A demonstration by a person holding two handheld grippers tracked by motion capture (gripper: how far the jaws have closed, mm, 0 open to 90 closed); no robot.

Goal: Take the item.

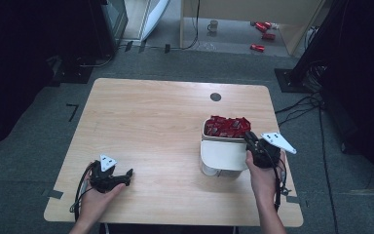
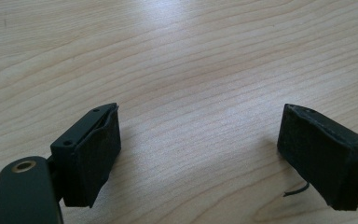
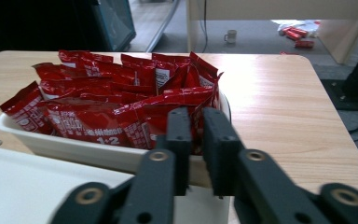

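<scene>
A white tub (image 1: 222, 153) stands on the right half of the wooden table (image 1: 151, 122), heaped with several red foil packets (image 1: 226, 126). My right gripper (image 1: 249, 136) is at the tub's near right rim, level with the packets. In the right gripper view its jaws (image 3: 198, 135) stand almost together in front of the red packets (image 3: 121, 102), just above the tub's rim (image 3: 74, 149); I cannot tell whether a packet edge is pinched. My left gripper (image 1: 128, 174) rests low at the table's front left. Its jaws (image 2: 200, 140) are wide open over bare wood.
A small black round cap (image 1: 215, 96) sits in the tabletop behind the tub. A white flat surface (image 3: 28, 186) lies just before the tub's wall. On the floor beyond the table stand a mug (image 1: 213, 25) and some red items (image 1: 263, 29). Cables (image 1: 302, 105) lie at the right.
</scene>
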